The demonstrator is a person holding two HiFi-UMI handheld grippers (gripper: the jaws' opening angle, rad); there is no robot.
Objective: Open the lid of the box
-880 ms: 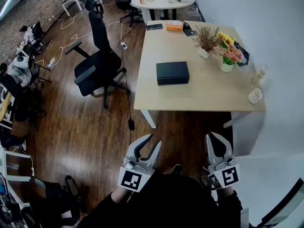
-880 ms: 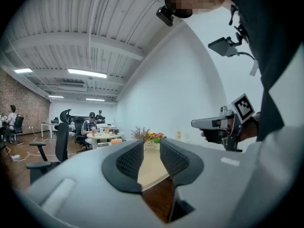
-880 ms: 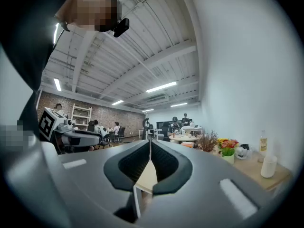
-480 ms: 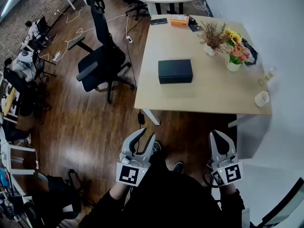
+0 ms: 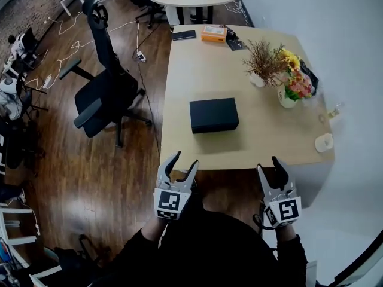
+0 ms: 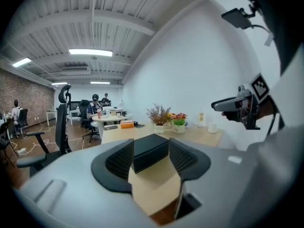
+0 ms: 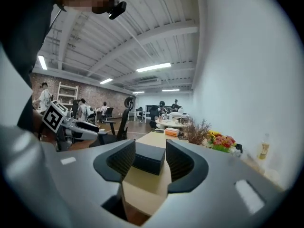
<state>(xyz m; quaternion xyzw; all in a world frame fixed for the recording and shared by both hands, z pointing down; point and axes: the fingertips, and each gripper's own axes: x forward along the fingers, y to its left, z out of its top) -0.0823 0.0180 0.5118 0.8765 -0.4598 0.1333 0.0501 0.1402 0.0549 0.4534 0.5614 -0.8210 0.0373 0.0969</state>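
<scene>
Moved in closer on the table [image 5: 179, 76] since a moment ago, bringing the black box [image 5: 213, 115] within nearer reach but not yet touched, lying shut and flat near the table's middle. Holding left gripper [image 5: 184, 160] and right gripper [image 5: 269, 166] spread and empty, just short of the near edge, both sighted on the box. Clear run ahead: only flowers [image 5: 293, 82] and a cup [image 5: 324, 142] off to the right, an office chair [image 5: 105, 88] away left.

Your box [image 5: 213, 115]: matt black, smooth. Table [image 5: 179, 76]: pale wood-look top, satin. Floor [image 5: 72, 172]: dark wood planks, glossy. Left gripper [image 6: 151, 148] & right gripper [image 7: 148, 148]: grey plastic shells, ribbed black pads [image 6: 119, 160].
</scene>
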